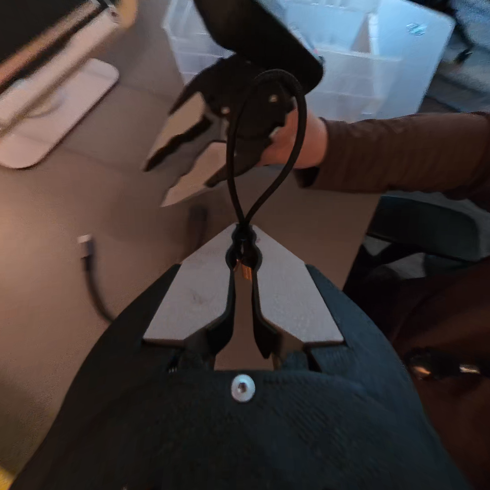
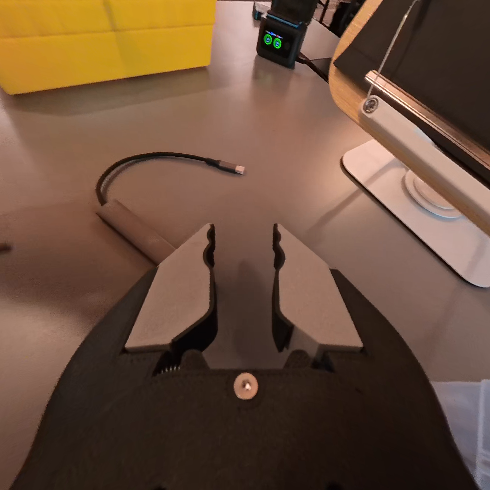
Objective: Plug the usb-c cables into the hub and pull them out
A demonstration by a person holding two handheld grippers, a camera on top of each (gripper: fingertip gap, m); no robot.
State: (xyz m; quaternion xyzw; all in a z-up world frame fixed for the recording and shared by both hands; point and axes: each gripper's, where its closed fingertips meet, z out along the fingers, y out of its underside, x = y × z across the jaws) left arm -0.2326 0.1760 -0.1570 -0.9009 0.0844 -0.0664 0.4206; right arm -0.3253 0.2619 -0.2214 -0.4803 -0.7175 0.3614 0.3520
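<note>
My left gripper [image 1: 244, 230] is shut on a short black braided cable [image 1: 277, 73]. The cable is folded into a loop that sticks out past the fingertips, and a copper-coloured plug end shows between the fingers. My right gripper [image 2: 244, 228] is open and empty, low over the table. It also shows in the left wrist view [image 1: 169, 183], beyond the loop, held by a hand in a brown sleeve. The grey hub [image 2: 135, 233] lies to the left of the right gripper. Its own black lead curls round to a silver plug [image 2: 228, 165], which also shows in the left wrist view [image 1: 85, 245].
A monitor on a white stand [image 2: 397, 201] stands at the right of the grey table [image 2: 265, 119]. A yellow box [image 2: 106, 42] sits at the back left, with a small black device with a lit green screen [image 2: 278, 43] behind. Clear plastic bins [image 1: 344, 66] and a chair [image 1: 424, 233] lie beyond the table edge. The gap from one gripper's tips to the other's is roughly 15 cm.
</note>
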